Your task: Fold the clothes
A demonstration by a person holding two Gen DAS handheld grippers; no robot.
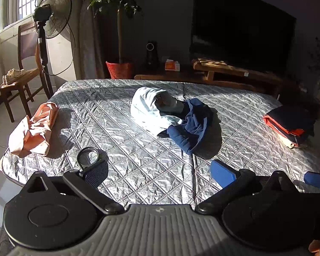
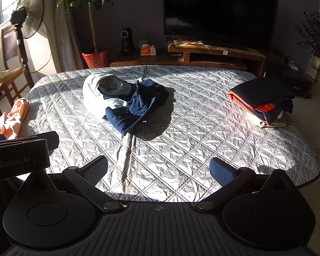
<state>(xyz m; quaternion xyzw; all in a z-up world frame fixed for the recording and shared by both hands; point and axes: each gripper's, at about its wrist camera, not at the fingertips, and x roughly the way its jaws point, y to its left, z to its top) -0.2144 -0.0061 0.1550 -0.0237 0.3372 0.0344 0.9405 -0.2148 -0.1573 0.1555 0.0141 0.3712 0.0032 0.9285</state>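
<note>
I hold both tongs, left [image 1: 159,171] and right [image 2: 159,170], spread wide and empty above the quilted table [image 2: 202,132]. A crumpled blue garment [image 2: 134,108] lies mid-table.

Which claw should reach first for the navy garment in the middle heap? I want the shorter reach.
Probably the right claw: the navy garment lies nearly straight ahead of its open pads. From the left claw it sits off to the right.

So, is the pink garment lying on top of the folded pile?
No, the pink garment lies crumpled at the table's left edge, far apart from the folded pile at the right.
</note>
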